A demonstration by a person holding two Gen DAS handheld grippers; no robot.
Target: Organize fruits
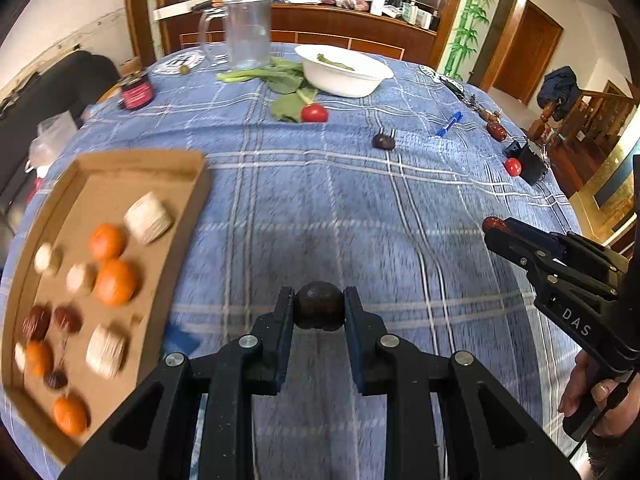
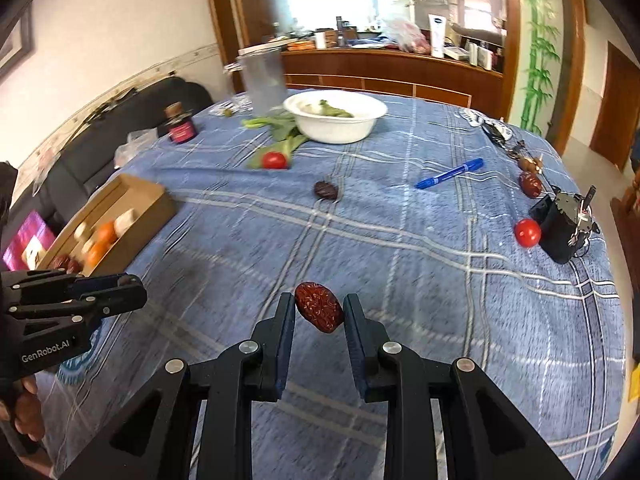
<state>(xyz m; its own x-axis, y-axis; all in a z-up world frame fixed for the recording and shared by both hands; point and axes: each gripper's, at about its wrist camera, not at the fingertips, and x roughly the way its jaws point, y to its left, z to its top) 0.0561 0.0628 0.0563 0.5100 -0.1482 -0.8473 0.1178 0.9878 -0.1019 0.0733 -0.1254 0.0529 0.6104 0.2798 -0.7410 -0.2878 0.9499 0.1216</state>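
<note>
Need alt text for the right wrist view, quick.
The right gripper is shut on a wrinkled red jujube above a blue plaid tablecloth. The left gripper points in from the left, near a cardboard tray of fruit.

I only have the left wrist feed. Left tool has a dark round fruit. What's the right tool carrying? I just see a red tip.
Observer: The right tool is shut on a wrinkled red date, held clear above the tablecloth.
Operator: Any print on the left tool's side?
Observer: Yes, the left tool body reads "GenRobot.AI" in the right wrist view.
Operator: The black thing by the far tomato, what is it?
Observer: A black cylinder with metal parts and wires on top, touching or almost touching the small tomato.
Operator: Anything past the tray's left side?
Observer: A bright pink package sits beyond the cardboard tray, off the table.
</note>
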